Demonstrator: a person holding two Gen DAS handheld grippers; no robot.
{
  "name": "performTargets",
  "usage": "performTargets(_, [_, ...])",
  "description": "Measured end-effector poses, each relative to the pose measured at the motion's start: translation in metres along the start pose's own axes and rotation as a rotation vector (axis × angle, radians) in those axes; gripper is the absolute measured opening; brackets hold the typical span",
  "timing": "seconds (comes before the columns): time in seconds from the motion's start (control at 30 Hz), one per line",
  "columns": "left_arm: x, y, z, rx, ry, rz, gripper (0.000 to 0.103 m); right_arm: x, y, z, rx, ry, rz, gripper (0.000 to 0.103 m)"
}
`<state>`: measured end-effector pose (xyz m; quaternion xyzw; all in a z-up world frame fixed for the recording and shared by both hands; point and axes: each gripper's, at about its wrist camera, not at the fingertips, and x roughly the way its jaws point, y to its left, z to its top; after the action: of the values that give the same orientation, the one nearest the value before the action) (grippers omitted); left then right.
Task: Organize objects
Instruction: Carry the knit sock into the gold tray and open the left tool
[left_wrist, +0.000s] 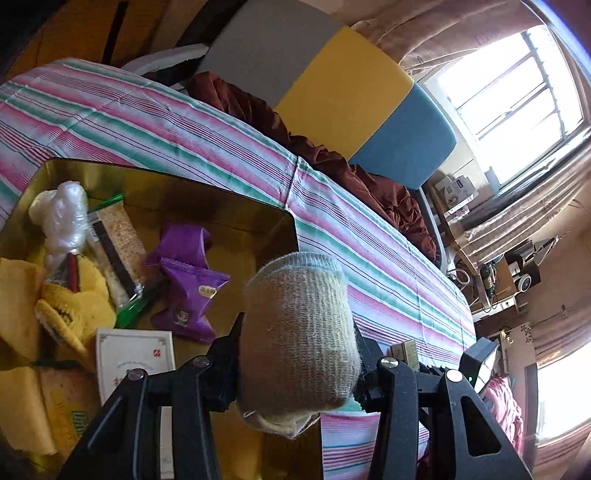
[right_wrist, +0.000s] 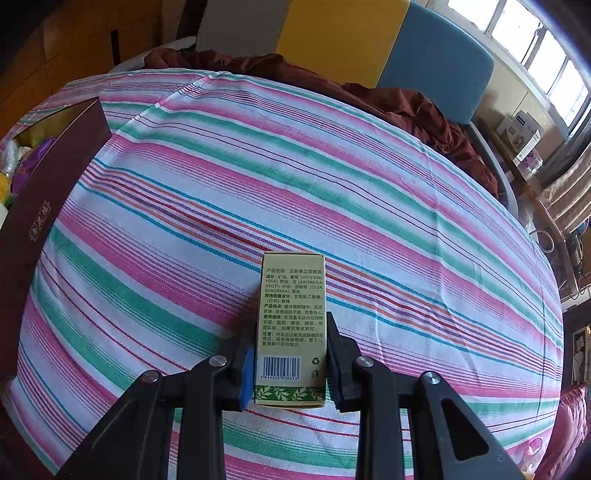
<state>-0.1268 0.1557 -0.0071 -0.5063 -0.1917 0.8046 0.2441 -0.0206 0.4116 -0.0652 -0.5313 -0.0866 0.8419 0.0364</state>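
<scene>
My left gripper (left_wrist: 299, 354) is shut on a rolled beige sock (left_wrist: 299, 332) and holds it over the near right corner of an open gold tin box (left_wrist: 221, 199). The box holds purple snack packets (left_wrist: 188, 280), a cereal bar (left_wrist: 118, 243), a yellow cloth (left_wrist: 77, 310), a white card (left_wrist: 133, 354) and a plastic bag (left_wrist: 66, 214). My right gripper (right_wrist: 291, 362) is shut on a small green and tan carton (right_wrist: 291, 328) with a barcode, held just above the striped cloth (right_wrist: 332, 184). The box's maroon outer wall (right_wrist: 48, 206) shows at the left of the right wrist view.
The striped cloth (left_wrist: 184, 125) covers the bed or table. A dark red blanket (left_wrist: 332, 155) lies bunched along its far edge. Grey, yellow and blue panels (left_wrist: 343, 85) stand behind it. Shelves with clutter (left_wrist: 509, 280) and windows are at the right.
</scene>
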Motion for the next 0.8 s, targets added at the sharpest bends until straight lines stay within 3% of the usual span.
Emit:
performTargets(0.17, [0.034,0.014,0.017,-0.1,0.059,0.051,0.048,0.0,0.001,0.001,-0.003,0.002,0.0,0.03])
performTargets(0.33, [0.051,0.017,0.03,-0.121,0.06,0.07,0.048,0.0,0.002,0.001,-0.008,0.003,-0.001,0.03])
performTargets(0.63, [0.085,0.02,0.04,-0.094,0.096,0.133,0.049,-0.001,0.003,0.002,-0.014,0.004,-0.004,0.03])
performTargets(0.8, [0.087,0.021,0.039,-0.076,0.082,0.135,0.056,-0.001,0.003,0.001,-0.016,0.003,-0.005,0.03])
